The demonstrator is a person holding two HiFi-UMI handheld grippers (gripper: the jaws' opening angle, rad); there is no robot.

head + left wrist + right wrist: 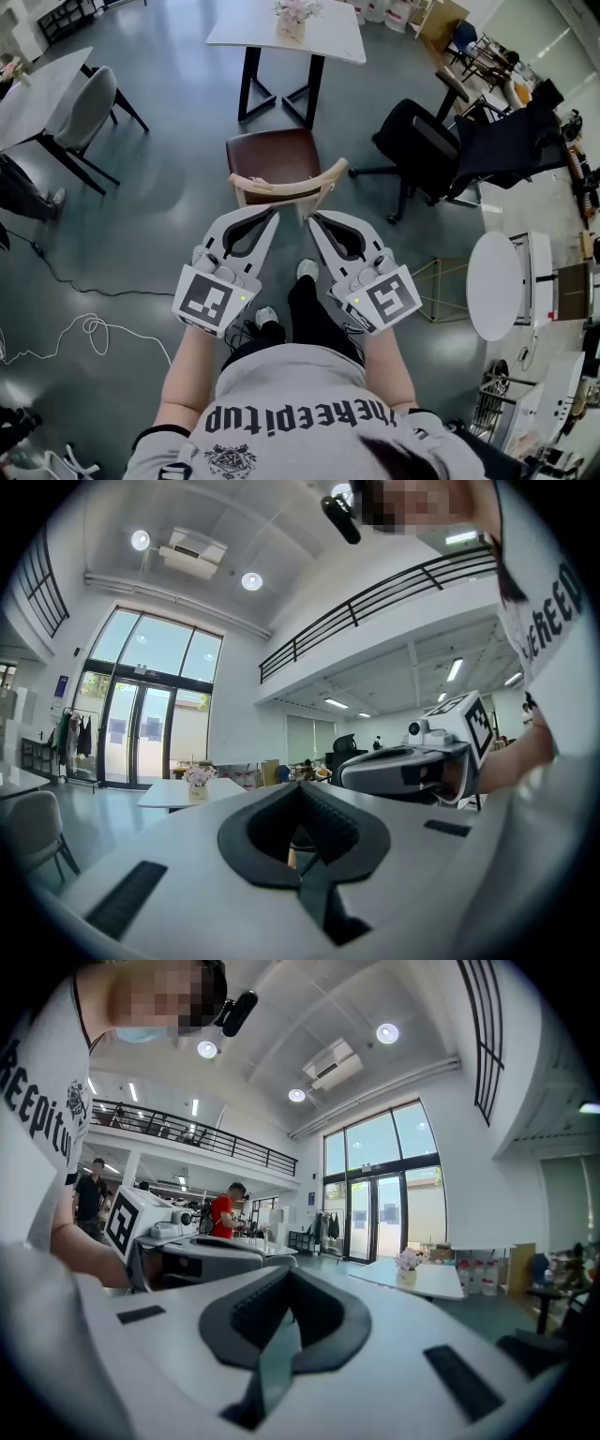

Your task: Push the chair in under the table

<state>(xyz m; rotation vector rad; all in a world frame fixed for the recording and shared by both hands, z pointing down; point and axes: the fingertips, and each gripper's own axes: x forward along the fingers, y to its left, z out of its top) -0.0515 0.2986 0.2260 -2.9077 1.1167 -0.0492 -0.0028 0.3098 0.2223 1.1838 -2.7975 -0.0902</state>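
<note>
Holds left gripper (274, 215) and right gripper (314, 218) level, side by side, each pressed together and empty, tips just behind the chair (274, 153) backrest (286, 185) (contact unclear). Leaves seat just short of the white table (328, 42).

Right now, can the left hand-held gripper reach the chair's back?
Probably yes: the left hand-held gripper, shut, sits just short of the chair's wooden backrest, with nothing between them.
</note>
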